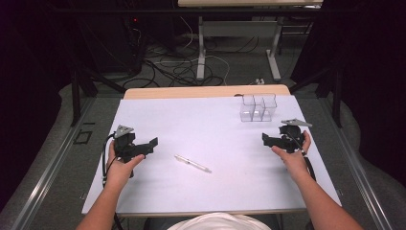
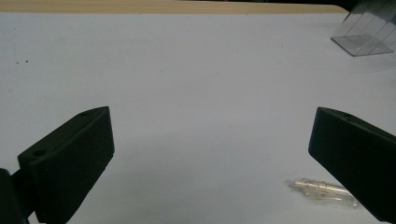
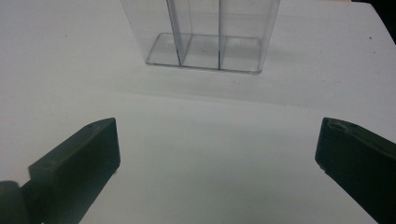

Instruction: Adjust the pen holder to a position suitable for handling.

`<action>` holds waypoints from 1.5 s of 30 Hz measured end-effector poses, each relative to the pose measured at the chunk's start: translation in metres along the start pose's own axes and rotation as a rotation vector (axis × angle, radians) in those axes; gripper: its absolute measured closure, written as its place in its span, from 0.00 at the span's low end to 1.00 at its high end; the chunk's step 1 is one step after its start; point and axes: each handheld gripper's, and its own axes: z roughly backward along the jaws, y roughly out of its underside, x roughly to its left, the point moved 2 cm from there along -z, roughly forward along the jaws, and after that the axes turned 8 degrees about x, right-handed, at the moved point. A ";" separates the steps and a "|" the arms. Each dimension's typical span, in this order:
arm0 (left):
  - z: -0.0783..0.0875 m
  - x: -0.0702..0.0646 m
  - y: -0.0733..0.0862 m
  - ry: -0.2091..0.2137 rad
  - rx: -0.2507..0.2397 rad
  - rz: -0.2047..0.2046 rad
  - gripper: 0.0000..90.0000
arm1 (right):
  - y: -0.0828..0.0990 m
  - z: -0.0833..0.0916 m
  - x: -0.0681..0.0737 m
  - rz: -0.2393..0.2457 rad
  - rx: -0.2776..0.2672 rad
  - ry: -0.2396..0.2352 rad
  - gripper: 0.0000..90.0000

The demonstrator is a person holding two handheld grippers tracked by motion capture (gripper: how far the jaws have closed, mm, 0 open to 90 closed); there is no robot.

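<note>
— Where's the pen point(image 1: 192, 164) from where you stand?

— Lying flat on the white table point(image 1: 201, 191), near the middle, slanting from near right to far left. The left gripper point(image 1: 152, 144) sits just to its left, the right gripper point(image 1: 265, 139) well off on the right side, close to the clear box point(image 1: 258, 108) at the far right.

— Either one holding anything?

— No. Both have their jaws spread wide with only bare table between them.

— How would that pen handle, you reckon?

— Light, thin, stiff, and smooth clear plastic, so I'd guess slippery and ready to roll. I'd pinch it across the barrel near its middle, jaws square to its length, so it doesn't swing or tip.
</note>
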 end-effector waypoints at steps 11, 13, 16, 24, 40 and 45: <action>0.002 0.001 0.000 -0.011 -0.012 0.009 0.00 | -0.001 -0.002 0.001 0.042 -0.013 0.007 0.16; 0.002 0.000 -0.001 -0.011 -0.011 0.008 0.00 | -0.002 -0.002 0.000 0.047 -0.016 0.014 0.17; 0.001 -0.001 0.000 -0.012 -0.004 -0.004 0.00 | -0.007 -0.001 -0.003 0.041 -0.019 0.028 0.21; 0.004 -0.003 0.000 -0.013 -0.009 -0.014 0.01 | -0.029 0.006 -0.008 0.050 -0.062 0.062 0.24; 0.003 -0.003 0.000 -0.019 -0.015 -0.006 0.01 | -0.087 0.003 -0.017 0.053 -0.005 0.053 0.37; 0.003 -0.003 0.001 -0.021 -0.012 -0.004 0.01 | -0.100 0.000 -0.016 0.059 0.002 0.065 0.39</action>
